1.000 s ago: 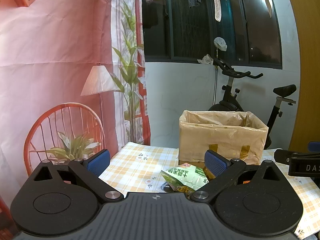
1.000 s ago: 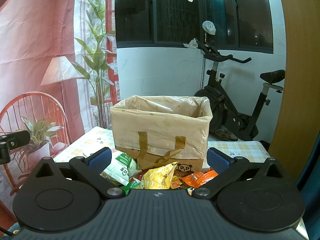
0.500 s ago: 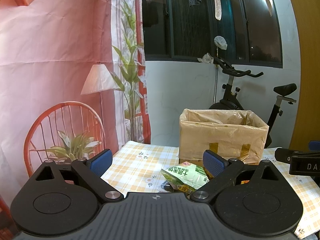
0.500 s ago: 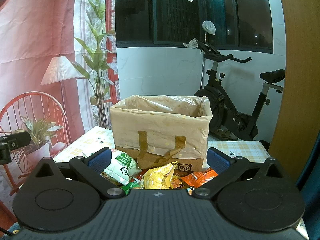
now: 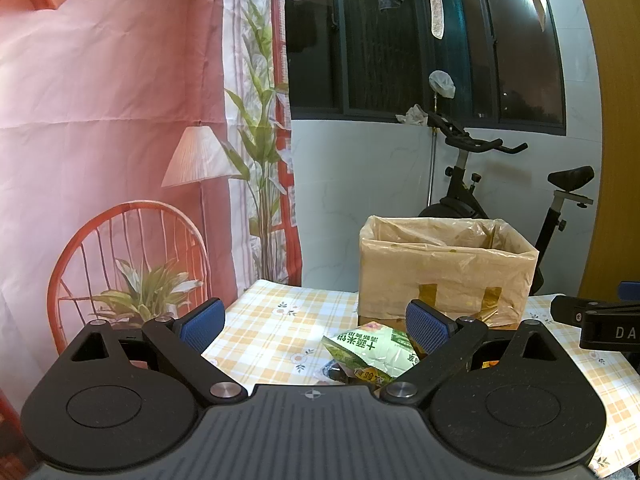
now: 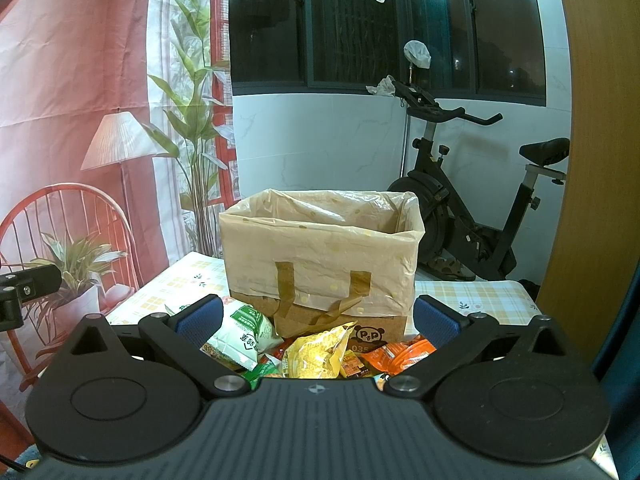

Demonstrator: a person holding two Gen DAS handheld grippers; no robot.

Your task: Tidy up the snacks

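A cardboard box (image 6: 320, 260) lined with a tan plastic bag stands upright on the checked tablecloth (image 5: 272, 332), open at the top; from both wrist views its inside is hidden, so I cannot tell what it holds. In the right wrist view the snacks lie heaped on the cloth against the box's near face: a green-and-white packet (image 6: 240, 332) at 9 o'clock of the heap, a yellow packet (image 6: 316, 352) in the middle, an orange packet (image 6: 400, 354) at 3 o'clock. In the left wrist view the green packet (image 5: 372, 350) sits at 7 o'clock of the box (image 5: 444, 272).

The cloth lies bare at 9 o'clock of the box, out to the table's far edge; an exercise bike (image 6: 472, 208) stands beyond the table at 2 o'clock.

The left gripper (image 5: 316, 322) has its blue pads spread wide and holds nothing. The right gripper (image 6: 318, 320) is likewise spread wide and empty, above the heap, touching none of it.
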